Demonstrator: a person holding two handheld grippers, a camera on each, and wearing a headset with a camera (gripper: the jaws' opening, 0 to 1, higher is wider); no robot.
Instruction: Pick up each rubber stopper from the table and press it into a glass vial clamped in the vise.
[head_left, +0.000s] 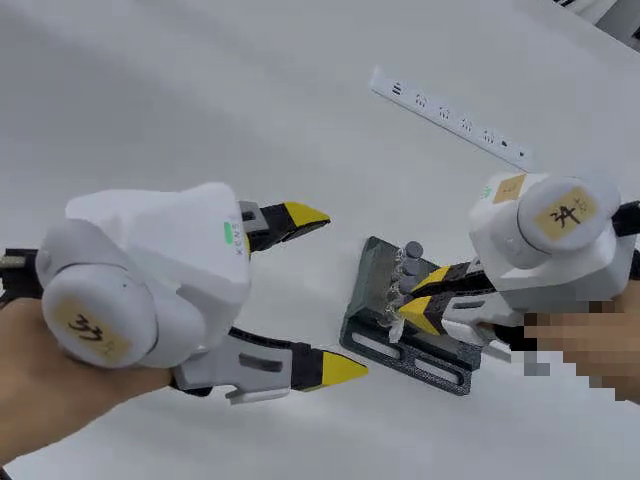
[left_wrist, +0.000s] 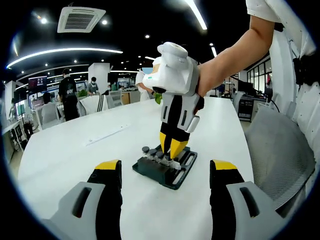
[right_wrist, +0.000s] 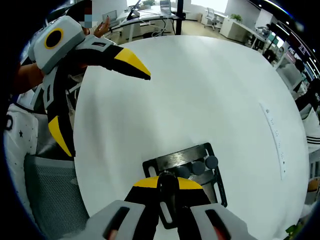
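- Progress: well along, by my read. Three vials (head_left: 404, 268) in the row already carry seated stoppers (right_wrist: 199, 166), grey caps on top.
- Vise (head_left: 400, 345): dark block lying flat on the white tabletop (head_left: 200, 100), w/ the vials clamped upright in one line.
- Right tool (head_left: 420, 298): down over the near end of the row, tips pinched together on a dark stopper (right_wrist: 167, 178).
- That stopper sits right at the end vial, next to the last capped one, so I judge the pressing step is in hand.
- Depth of seating: can't tell, since the yellow tips hide the vial mouth.
- Left tool (head_left: 338, 292): spread wide, gripping nothing, held off to the person's left and well apart from the vise. It's pointed toward the vise, as the left gripper view has the block between its tips.
- Left to do, est.: finish the push, let go, then check the cap sits level w/ the other three.
- More stoppers waiting elsewhere on the tabletop: can't tell.
- Power strip (head_left: 450, 118): lies beyond the vise, apart from it, no part in the job.
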